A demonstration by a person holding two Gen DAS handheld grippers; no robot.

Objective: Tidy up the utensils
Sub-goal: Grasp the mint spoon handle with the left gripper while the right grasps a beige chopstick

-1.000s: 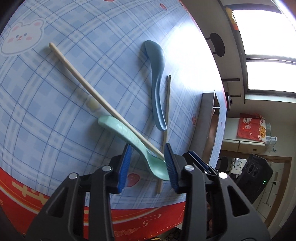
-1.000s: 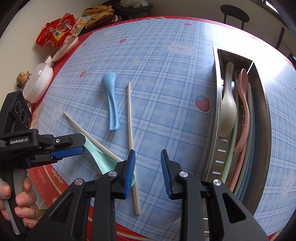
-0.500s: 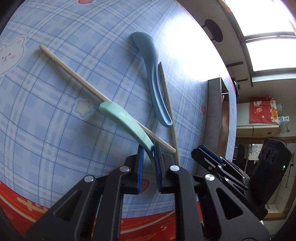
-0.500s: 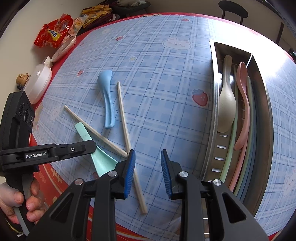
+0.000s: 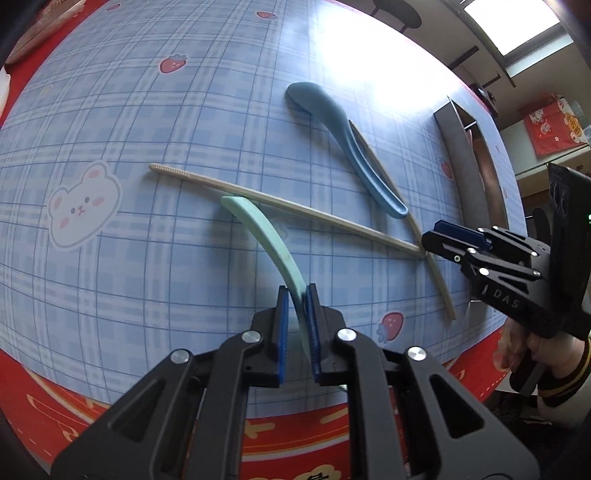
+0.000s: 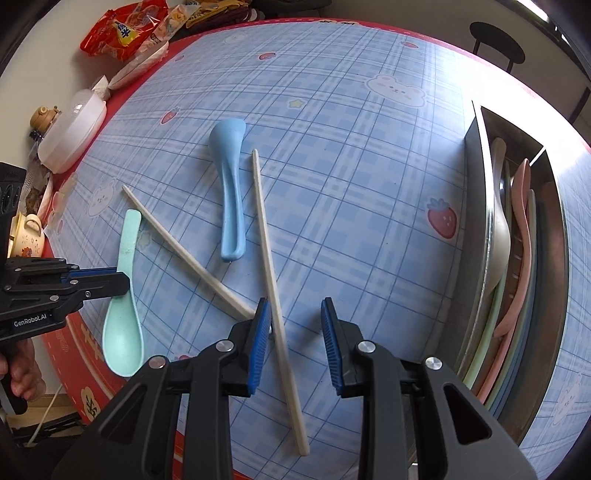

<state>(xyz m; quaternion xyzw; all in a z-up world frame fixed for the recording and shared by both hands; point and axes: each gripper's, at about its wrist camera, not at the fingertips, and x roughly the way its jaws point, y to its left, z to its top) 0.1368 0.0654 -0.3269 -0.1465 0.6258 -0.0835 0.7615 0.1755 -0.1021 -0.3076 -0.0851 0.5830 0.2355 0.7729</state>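
Observation:
My left gripper (image 5: 295,295) is shut on the mint green spoon (image 5: 258,229), pinching its handle near the bowl; the right wrist view shows that left gripper (image 6: 122,280) with the mint green spoon's bowl (image 6: 122,339) hanging below it. My right gripper (image 6: 295,308) is open, low over the spot where two pale chopsticks cross. The longer chopstick (image 6: 267,236) runs between its jaws, close to the left pad. The other chopstick (image 6: 184,247) ends at that pad. A blue spoon (image 6: 229,192) lies beyond them on the cloth.
A steel utensil tray (image 6: 476,221) at the right holds beige, pink and green spoons. Snack bags (image 6: 122,33), a white lidded container (image 6: 74,129) and a small cup (image 6: 29,229) crowd the left edge. The red table border runs along the near side.
The left gripper closed on the mint spoon's handle and rolled, swinging the spoon off from under the chopstick. The right gripper stayed open and shifted over the chopsticks' crossing.

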